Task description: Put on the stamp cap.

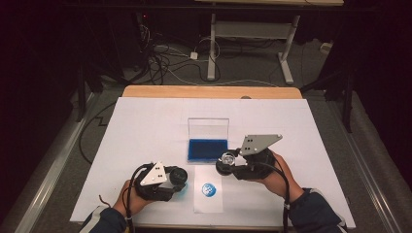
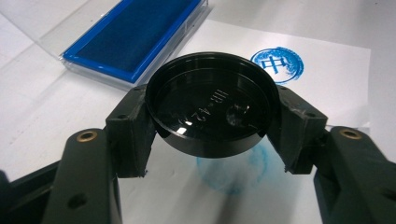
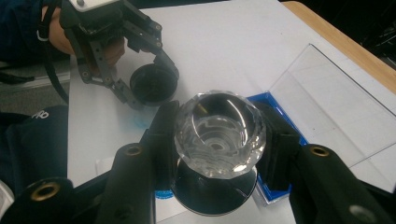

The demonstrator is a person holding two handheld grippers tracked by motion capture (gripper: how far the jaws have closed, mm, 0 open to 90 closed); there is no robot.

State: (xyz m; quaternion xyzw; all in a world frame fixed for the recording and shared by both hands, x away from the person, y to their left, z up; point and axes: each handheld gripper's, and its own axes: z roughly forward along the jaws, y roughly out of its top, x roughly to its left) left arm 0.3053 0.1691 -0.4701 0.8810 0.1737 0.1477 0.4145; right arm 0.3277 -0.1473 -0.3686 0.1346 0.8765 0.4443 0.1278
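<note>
The left gripper [image 2: 212, 140] is clenched on a black round cap [image 2: 210, 105], held just above the paper slip [image 2: 327, 84]. The right gripper [image 3: 219, 154] grasps one stamp with a faceted crystal knob [image 3: 219, 133], near the one open blue ink pad [image 1: 208, 149]. One crisp blue seal print [image 2: 278, 64] and one smudge [image 2: 233, 175] mark the slip.

- Black cap [image 2: 210, 105]: glossy, smooth plastic with raised lettering.
- Stamp handle [image 3: 219, 133]: clear, faceted, glass-like, shining; its base [image 3: 212, 193] is glossy black.
- Ink pad [image 2: 133, 30]: matt blue felt in a clear plastic case [image 1: 208, 127].
- Paper slip [image 1: 208, 191]: matt white, blue print.
- Desk [image 1: 209, 91]: matt white sheet over a smooth wood edge.
- Jaws: matt black plastic, brass-coloured rivets.
</note>
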